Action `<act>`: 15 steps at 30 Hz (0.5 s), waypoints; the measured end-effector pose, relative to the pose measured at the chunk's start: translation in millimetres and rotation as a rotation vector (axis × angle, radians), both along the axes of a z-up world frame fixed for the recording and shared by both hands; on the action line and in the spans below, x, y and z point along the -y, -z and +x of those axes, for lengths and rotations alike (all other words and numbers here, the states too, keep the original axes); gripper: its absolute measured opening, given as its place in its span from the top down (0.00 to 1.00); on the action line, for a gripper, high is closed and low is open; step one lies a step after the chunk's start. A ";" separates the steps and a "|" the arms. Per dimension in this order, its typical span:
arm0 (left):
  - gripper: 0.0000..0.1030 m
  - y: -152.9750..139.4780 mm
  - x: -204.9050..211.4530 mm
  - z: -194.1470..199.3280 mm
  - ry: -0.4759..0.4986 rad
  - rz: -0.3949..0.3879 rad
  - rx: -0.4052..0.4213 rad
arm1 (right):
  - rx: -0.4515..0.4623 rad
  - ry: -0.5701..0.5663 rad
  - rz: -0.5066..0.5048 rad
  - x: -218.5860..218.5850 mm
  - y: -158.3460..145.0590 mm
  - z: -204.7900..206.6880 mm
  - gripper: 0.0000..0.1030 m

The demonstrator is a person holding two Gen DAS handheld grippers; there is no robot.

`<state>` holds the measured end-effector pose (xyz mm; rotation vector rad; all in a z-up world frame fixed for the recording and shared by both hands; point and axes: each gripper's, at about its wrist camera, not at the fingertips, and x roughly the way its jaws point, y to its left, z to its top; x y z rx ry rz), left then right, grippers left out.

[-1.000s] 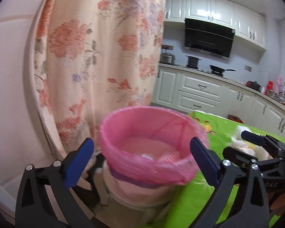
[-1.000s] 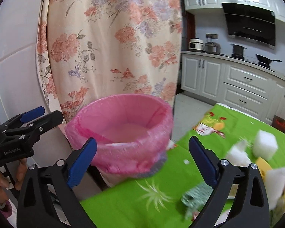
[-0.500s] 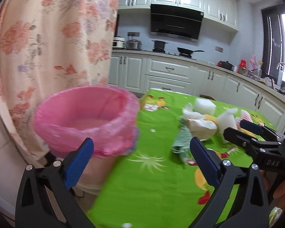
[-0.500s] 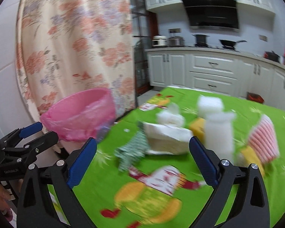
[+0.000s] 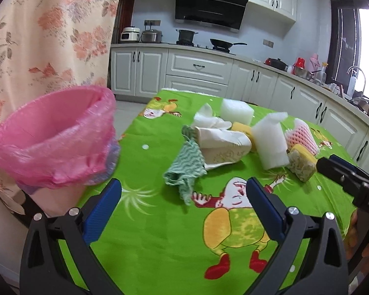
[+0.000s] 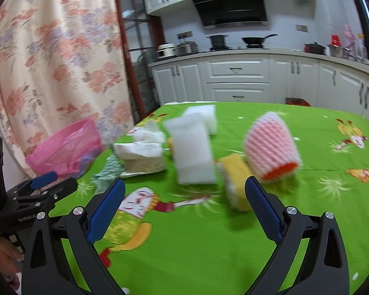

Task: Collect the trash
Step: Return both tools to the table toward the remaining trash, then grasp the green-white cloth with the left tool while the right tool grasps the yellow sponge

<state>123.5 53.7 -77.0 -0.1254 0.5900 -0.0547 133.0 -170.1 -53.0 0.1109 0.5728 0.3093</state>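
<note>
Both views had swung from the pink-lined bin [image 5: 54, 142] toward the trash pile [image 5: 233, 145] on the green counter [image 5: 164, 233]. The left gripper [image 5: 183, 205] and right gripper [image 6: 184, 206] gaped wide, empty.

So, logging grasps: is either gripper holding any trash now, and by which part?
Nothing held: left gripper and right gripper both have open, empty jaws.

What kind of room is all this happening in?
Almost certainly a home kitchen. White cabinets run along the wall under a black range hood, with a pan on the stove. In front is a table with a green cartoon tablecloth, beside a pink-lined bin.
</note>
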 end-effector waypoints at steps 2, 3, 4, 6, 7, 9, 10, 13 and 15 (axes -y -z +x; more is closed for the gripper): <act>0.05 2.8 4.0 5.6 0.007 0.006 -0.007 | -0.012 0.031 0.005 8.7 1.5 4.5 0.11; 0.05 3.7 5.9 7.9 0.004 0.016 -0.008 | -0.018 0.044 0.006 11.9 2.2 6.4 0.11; 0.05 4.6 7.0 11.2 -0.002 0.028 -0.010 | -0.031 0.059 0.003 15.6 4.0 9.6 0.11; 0.05 6.7 7.1 18.8 -0.009 0.036 -0.023 | -0.054 0.080 -0.014 19.7 8.0 16.2 0.11; 0.05 8.0 7.0 22.7 -0.010 0.035 -0.031 | -0.068 0.088 -0.023 20.8 10.2 19.6 0.12; 0.05 9.6 6.3 29.8 -0.016 0.038 -0.038 | -0.096 0.101 -0.036 21.9 14.7 27.2 0.18; 0.05 9.7 6.2 32.3 -0.015 0.039 -0.039 | -0.106 0.104 -0.039 22.0 16.8 30.8 0.20; 0.06 11.3 8.7 44.0 -0.003 0.066 -0.065 | -0.133 0.112 -0.048 21.7 22.6 39.4 0.27; 0.06 12.7 9.7 50.6 0.000 0.078 -0.074 | -0.149 0.105 -0.054 20.9 25.7 43.5 0.30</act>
